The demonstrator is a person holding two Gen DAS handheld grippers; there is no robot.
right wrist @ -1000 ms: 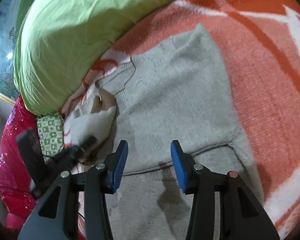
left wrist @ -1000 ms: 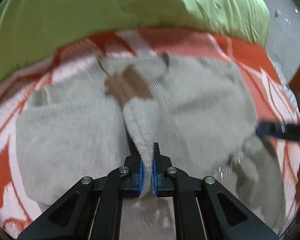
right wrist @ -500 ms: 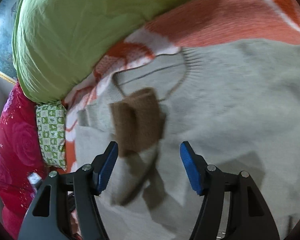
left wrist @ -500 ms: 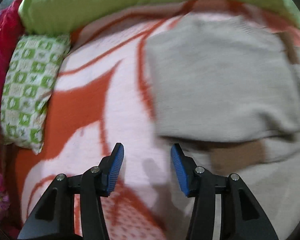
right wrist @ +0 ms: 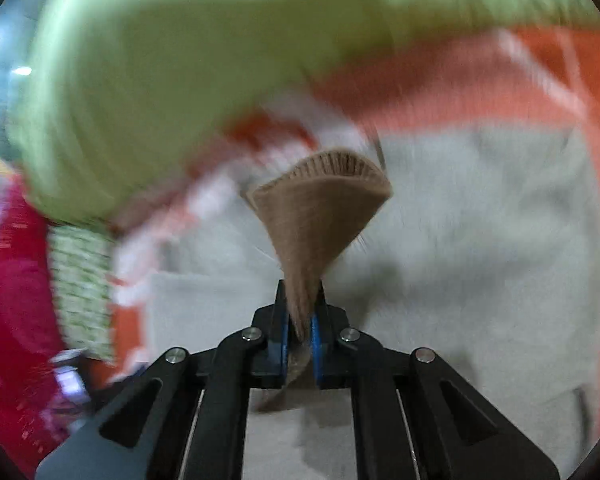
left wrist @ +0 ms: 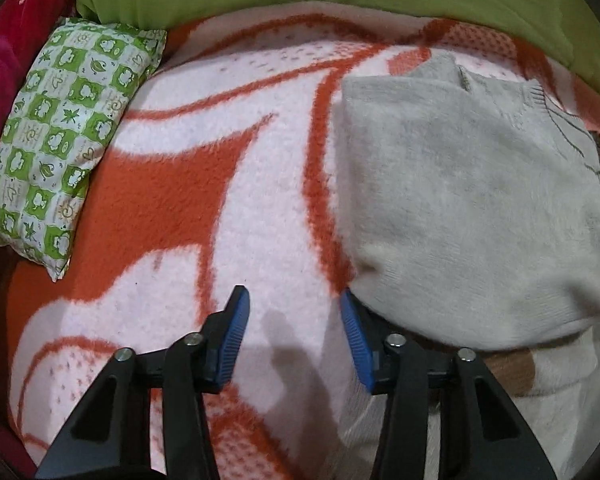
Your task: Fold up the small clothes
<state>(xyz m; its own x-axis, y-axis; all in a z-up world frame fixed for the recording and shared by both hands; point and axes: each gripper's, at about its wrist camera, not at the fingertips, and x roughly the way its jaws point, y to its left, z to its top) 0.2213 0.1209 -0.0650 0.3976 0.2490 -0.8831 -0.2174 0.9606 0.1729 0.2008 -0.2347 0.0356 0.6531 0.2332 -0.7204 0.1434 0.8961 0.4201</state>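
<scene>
Between the right gripper's point(right wrist: 300, 332) blue pads a brown cuff point(right wrist: 320, 208) now sits pinched, the jaws clamped tight on it, where a second ago they stood apart over the grey sweater point(right wrist: 480, 240) with nothing in them. The cuff fans out above the pads and its tail hangs below them. The right view is smeared with motion blur, so this hand seems to be carrying the sleeve across the body of the garment, probably to lay it inward as a sleeve fold.

Over on the other side, the left gripper point(left wrist: 294, 336) has let go: a second ago it held a pinch of grey knit, and now its pads are apart with only blanket point(left wrist: 172, 200) between them, the jaws closing a little on nothing. Its right pad sits just beside the sweater's near corner. The handover suggests the left-side fold is laid and the right sleeve is the step in hand.

Only the left view shows the folded side sharply: a clean edge running down the orange-and-white blanket, the neckline far right, and a strip of brown peeking out under the lower edge. It also shows the green-patterned pillow point(left wrist: 60, 140) well clear of the work. Only the right view shows the grip itself and the cuff off the surface; the green quilt point(right wrist: 200, 60) behind is a blur.
</scene>
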